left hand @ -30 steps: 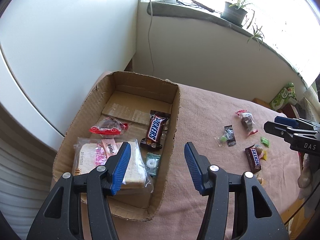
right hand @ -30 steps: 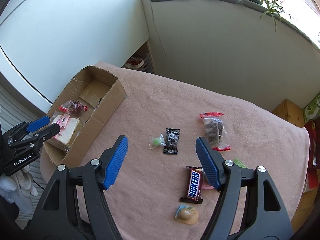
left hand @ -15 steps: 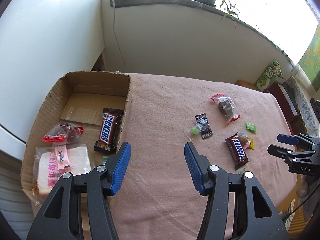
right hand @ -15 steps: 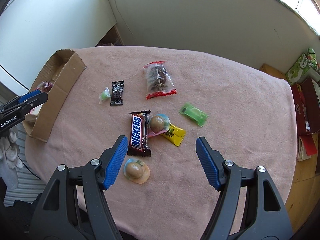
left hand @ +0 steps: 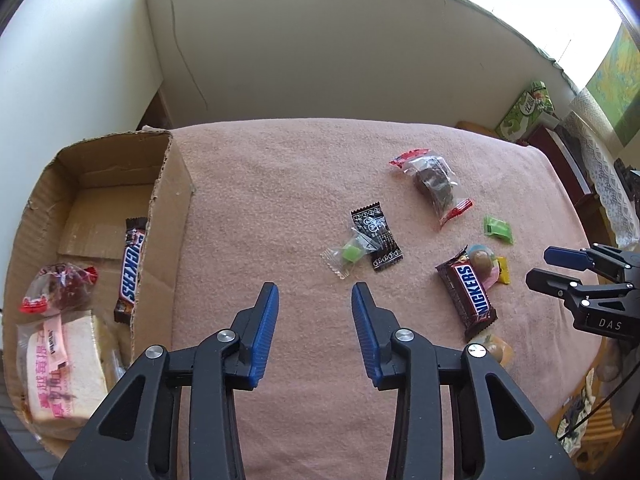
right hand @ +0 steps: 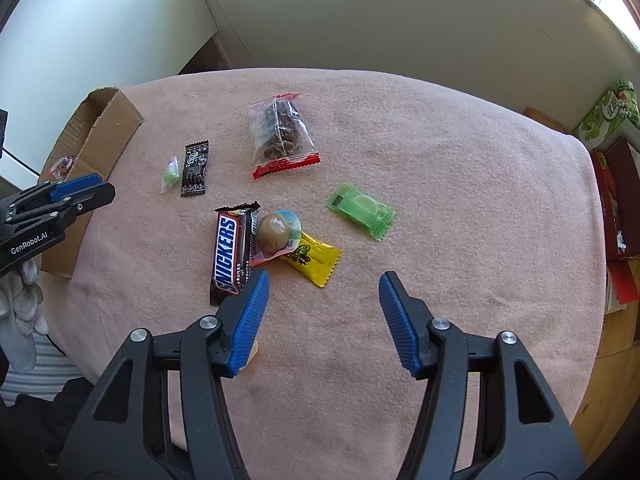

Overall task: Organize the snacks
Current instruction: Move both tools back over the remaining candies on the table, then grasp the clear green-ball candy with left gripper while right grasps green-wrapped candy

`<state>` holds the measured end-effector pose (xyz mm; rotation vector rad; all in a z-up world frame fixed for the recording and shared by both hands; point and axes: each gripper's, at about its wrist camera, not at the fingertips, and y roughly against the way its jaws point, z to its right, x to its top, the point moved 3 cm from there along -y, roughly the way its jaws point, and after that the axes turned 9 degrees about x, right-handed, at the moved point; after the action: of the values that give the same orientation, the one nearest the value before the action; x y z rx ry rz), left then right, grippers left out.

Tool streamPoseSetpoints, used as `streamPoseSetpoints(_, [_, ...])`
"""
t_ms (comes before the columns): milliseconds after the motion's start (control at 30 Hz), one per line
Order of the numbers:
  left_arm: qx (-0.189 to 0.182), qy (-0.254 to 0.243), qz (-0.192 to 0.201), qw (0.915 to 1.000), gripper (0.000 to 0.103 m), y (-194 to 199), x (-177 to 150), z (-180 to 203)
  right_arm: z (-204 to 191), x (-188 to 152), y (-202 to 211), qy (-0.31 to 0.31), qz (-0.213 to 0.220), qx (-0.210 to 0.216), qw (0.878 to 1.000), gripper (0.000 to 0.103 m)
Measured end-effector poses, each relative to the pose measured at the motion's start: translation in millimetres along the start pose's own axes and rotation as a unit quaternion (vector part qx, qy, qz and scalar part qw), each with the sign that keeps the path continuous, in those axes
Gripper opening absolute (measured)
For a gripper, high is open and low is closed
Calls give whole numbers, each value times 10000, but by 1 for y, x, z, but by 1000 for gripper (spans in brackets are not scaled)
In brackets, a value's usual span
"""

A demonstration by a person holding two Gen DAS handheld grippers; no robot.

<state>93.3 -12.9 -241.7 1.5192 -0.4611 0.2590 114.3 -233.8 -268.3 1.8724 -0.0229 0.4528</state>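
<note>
Over the pink blanket my left gripper (left hand: 315, 292) hangs with its jaws closing on nothing, a little short of a green candy (left hand: 350, 254) and a black packet (left hand: 376, 240). To its left, the cardboard box (left hand: 168, 216) holds a Snickers bar (left hand: 130, 272), a red-edged packet (left hand: 60, 288) and wrapped bread (left hand: 60, 372). My right gripper (right hand: 324, 280) hovers with jaws closing and empty, just short of a yellow packet (right hand: 314, 258), a round candy (right hand: 276, 234) and a second Snickers bar (right hand: 230, 252). Farther off lie a green packet (right hand: 362, 214) and a clear bag of dark snacks (right hand: 282, 138).
Another round candy (right hand: 252, 354) peeks out behind the right gripper's left finger. A green carton (right hand: 608, 112) and red boxes (right hand: 616, 208) stand past the table's right edge. A white-gloved hand (right hand: 20, 320) holds the left gripper at the left edge.
The left gripper moved from over the box to the right, over the blanket, and its jaws narrowed. The right gripper came down toward the Snickers cluster, jaws narrowing too.
</note>
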Motion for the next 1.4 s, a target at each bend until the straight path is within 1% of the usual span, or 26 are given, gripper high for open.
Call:
streamPoseSetpoints(133, [20, -67, -72, 10000, 33, -11, 4, 5, 12, 10, -4, -15, 38, -119, 9999, 59])
streamPoseSetpoints(167, [16, -99, -92, 9999, 32, -14, 5, 7, 15, 12, -6, 6, 14, -139, 9999, 54])
streamPoseSetpoints(200, [23, -141, -105, 9998, 31, -15, 6, 8, 17, 15, -8, 47, -18, -166, 9998, 53])
streamPoseSetpoints(367, [60, -416, -118, 9990, 30, -24, 11, 16, 15, 27, -18, 574, -224, -357, 9975, 53])
streamPoseSetpoints(500, [-29, -727, -191, 9972, 30, -30, 14, 26, 11, 33, -27, 889, -395, -311, 9948, 53])
streamPoseSetpoints(633, [-13, -1034, -174, 9945, 30, -34, 17, 35, 6, 37, -33, 1169, -490, -302, 9915, 53])
streamPoseSetpoints(700, [52, -1166, -141, 9931, 30, -37, 20, 39, 3, 41, -37, 1245, -522, -268, 9905, 53])
streamPoseSetpoints(800, [11, -1323, -174, 9911, 30, -44, 22, 46, 2, 45, -41, 1303, -563, -170, 9897, 53])
streamPoseSetpoints(900, [39, -1346, -227, 9906, 30, -49, 23, 48, 6, 46, -45, 1289, -600, -91, 9898, 53])
streamPoseSetpoints(1033, [0, -1280, -276, 9914, 30, -53, 21, 51, 1, 47, -52, 1184, -651, 45, 9908, 52])
streamPoseSetpoints(1100, [11, -1287, -273, 9913, 28, -54, 19, 52, 3, 48, -55, 1162, -683, 47, 9909, 46])
streamPoseSetpoints(1133, [12, -1290, -266, 9913, 27, -54, 19, 53, 2, 48, -57, 1152, -708, 59, 9908, 41])
streamPoseSetpoints(1200, [31, -1287, -267, 9913, 25, -54, 19, 55, 1, 49, -58, 1147, -711, 93, 9908, 40])
streamPoseSetpoints(1233, [39, -1273, -265, 9915, 23, -55, 19, 56, 0, 50, -58, 1151, -716, 108, 9907, 38])
streamPoseSetpoints(1267, [38, -1268, -261, 9916, 21, -55, 19, 56, 0, 50, -57, 1172, -724, 99, 9904, 33])
streamPoseSetpoints(1400, [36, -1251, -223, 9919, 19, -55, 19, 57, -3, 54, -62, 1268, -771, 47, 9889, 28])
